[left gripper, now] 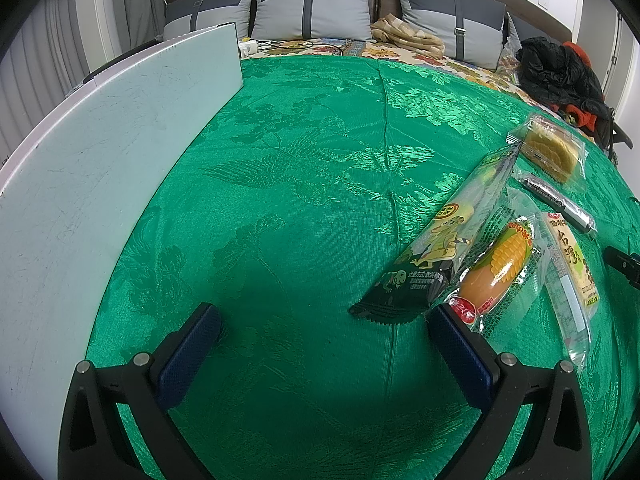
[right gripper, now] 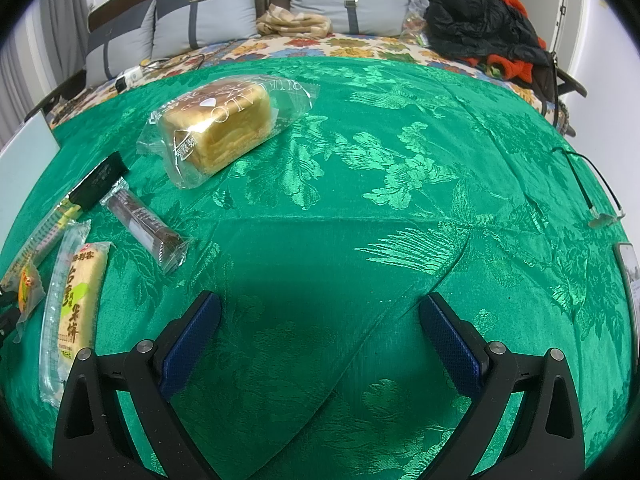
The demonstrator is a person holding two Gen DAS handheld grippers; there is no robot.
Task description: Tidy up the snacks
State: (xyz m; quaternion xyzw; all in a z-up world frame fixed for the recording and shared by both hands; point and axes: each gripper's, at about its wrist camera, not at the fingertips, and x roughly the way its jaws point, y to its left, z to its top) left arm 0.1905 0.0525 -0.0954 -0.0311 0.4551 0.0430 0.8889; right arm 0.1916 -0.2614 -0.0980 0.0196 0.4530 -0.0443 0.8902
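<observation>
Several wrapped snacks lie on a green patterned cloth point(left gripper: 300, 208). In the left wrist view a long dark frog-print packet point(left gripper: 436, 248), a corn-print sausage pack point(left gripper: 500, 268), a yellow rice-cracker pack point(left gripper: 572, 260), a dark bar point(left gripper: 560, 202) and a bread pack point(left gripper: 550, 152) lie to the right. My left gripper point(left gripper: 324, 320) is open and empty, its right finger beside the sausage pack. In the right wrist view the bread pack point(right gripper: 222, 124), dark bar point(right gripper: 146, 222) and cracker pack point(right gripper: 76, 304) lie to the left. My right gripper point(right gripper: 320, 308) is open and empty over bare cloth.
A pale white board point(left gripper: 96, 160) lies at the left of the cloth. Grey pillows point(left gripper: 312, 8) and a headboard stand behind. Black and orange clothing point(right gripper: 488, 32) is piled at the far right. Glasses point(right gripper: 592, 196) lie at the cloth's right edge.
</observation>
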